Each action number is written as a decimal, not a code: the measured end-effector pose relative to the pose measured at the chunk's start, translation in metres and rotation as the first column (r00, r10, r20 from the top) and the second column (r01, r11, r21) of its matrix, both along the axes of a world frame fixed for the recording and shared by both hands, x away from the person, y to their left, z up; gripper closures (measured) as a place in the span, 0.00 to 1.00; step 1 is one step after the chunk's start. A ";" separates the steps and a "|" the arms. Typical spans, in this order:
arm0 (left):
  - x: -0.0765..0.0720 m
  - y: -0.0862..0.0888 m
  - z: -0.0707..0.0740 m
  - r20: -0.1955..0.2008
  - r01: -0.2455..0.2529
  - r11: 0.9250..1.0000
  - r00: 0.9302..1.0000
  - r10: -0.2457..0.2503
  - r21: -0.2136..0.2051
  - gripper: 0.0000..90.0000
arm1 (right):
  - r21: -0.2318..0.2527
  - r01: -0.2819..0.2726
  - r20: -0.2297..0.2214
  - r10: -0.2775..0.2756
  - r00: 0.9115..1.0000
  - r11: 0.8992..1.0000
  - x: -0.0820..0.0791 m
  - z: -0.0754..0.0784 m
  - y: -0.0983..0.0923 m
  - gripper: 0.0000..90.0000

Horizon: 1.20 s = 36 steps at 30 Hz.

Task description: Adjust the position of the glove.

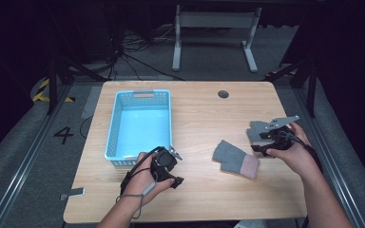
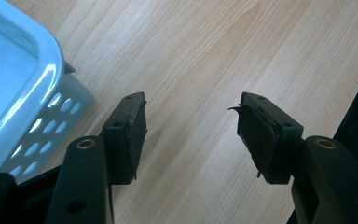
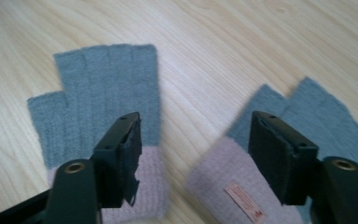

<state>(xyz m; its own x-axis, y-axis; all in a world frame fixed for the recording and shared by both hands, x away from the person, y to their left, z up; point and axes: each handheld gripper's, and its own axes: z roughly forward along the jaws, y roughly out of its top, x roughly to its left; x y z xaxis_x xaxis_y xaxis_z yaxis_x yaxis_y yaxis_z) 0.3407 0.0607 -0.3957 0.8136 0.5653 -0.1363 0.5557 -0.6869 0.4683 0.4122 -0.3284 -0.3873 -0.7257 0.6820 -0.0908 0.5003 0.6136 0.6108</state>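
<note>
Your wooden counter [image 1: 195, 118] carries a light-blue perforated basket [image 1: 116, 124], which serves here as the landmark. The basket sits toward the counter's left side, and its inside looks empty in the high view.

To the right of the basket, well apart from it, lie two grey fingerless gloves with pink cuffs. One glove [image 1: 235, 158] lies flat near the middle of the counter; the second glove [image 1: 255, 130] lies farther right of the basket, partly under your right gripper [image 1: 264, 148]. In the right gripper view the two lie side by side, cuffs toward the camera, and the one on the right [image 3: 307, 114] carries a small label on its cuff; the other [image 3: 105, 88] lies flat with its thumb spread out.

Your right gripper hovers over the gloves with its jaws wide apart, holding nothing.

Your left gripper [image 1: 170, 167] sits just beside the basket's near right corner [image 2: 37, 79], jaws spread wide over bare wood, holding nothing.
</note>
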 end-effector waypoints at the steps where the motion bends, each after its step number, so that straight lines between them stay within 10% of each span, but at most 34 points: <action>1: 0.000 0.000 0.000 -0.001 0.001 1.000 1.000 -0.001 -0.002 0.47 | -0.006 0.005 -0.004 -0.005 1.000 1.000 -0.001 -0.001 0.003 0.37; 27: -0.002 0.000 0.003 0.002 0.017 0.999 1.000 -0.017 -0.044 0.46 | -0.076 -0.105 -0.147 0.093 0.985 0.992 -0.004 -0.052 0.055 0.34; 36: -0.001 0.001 0.004 0.007 0.018 0.999 1.000 -0.018 -0.043 0.46 | -0.086 -0.118 -0.175 0.101 0.979 0.989 -0.007 -0.046 0.059 0.75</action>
